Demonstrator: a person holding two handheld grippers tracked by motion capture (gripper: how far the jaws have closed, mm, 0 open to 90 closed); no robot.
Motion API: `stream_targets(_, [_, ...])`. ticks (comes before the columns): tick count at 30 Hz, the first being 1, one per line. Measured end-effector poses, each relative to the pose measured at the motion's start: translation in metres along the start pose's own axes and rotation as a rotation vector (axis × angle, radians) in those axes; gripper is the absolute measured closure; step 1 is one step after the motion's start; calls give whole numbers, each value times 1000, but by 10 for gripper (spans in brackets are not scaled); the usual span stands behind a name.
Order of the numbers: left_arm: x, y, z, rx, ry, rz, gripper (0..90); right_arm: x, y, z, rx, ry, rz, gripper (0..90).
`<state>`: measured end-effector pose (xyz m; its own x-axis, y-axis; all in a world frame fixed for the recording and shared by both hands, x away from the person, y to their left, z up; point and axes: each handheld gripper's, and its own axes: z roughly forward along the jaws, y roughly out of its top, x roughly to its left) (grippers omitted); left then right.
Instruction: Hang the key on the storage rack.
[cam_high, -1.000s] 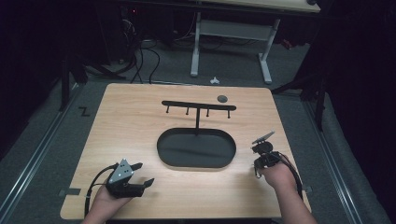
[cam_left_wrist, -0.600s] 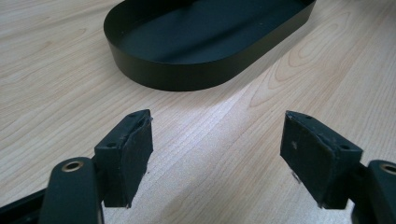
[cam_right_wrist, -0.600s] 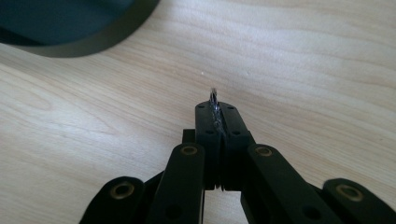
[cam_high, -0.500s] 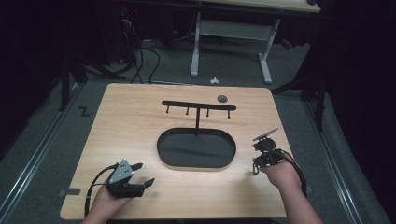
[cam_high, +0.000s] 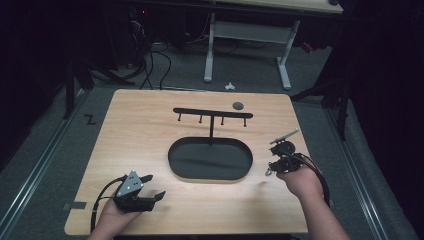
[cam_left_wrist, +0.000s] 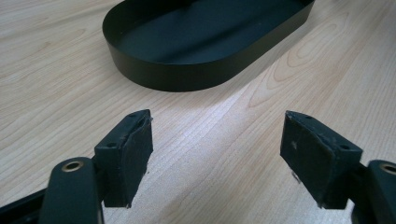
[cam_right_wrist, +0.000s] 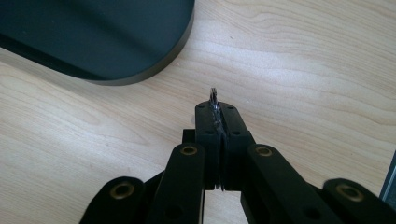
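Since the earlier frame, the right gripper (cam_high: 270, 171) had risen near the table's (cam_high: 150, 130) right edge, jaws pressed together on a thin metal ring (cam_right_wrist: 214, 99). Left gripper (cam_high: 152, 187) rested near the front-left corner, jaws spread, facing the black tray (cam_left_wrist: 196, 74).

Left hand-held gripper (cam_left_wrist: 217, 154) agape, right hand-held gripper (cam_right_wrist: 218, 108) clamped

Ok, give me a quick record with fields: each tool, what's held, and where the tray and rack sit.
left tool: open, resting on the table, nothing between the pads
right tool: shut on a thin metal ring, raised off the table
oval tray: black, mid-table, between the tools
hook rack: rises from the tray's far edge, hooks bare
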<state>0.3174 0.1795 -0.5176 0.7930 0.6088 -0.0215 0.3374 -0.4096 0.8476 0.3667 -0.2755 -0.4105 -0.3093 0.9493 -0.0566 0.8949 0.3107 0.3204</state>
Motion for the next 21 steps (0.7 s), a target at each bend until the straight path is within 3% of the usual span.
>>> stream_targets(10, [0, 0, 1, 0, -2, -2, 256, 3, 8, -12, -15, -7, -4, 886])
stream_targets(21, [0, 0, 1, 4, -1, -4, 257, 7, 16, -16, -17, 23, -4, 886])
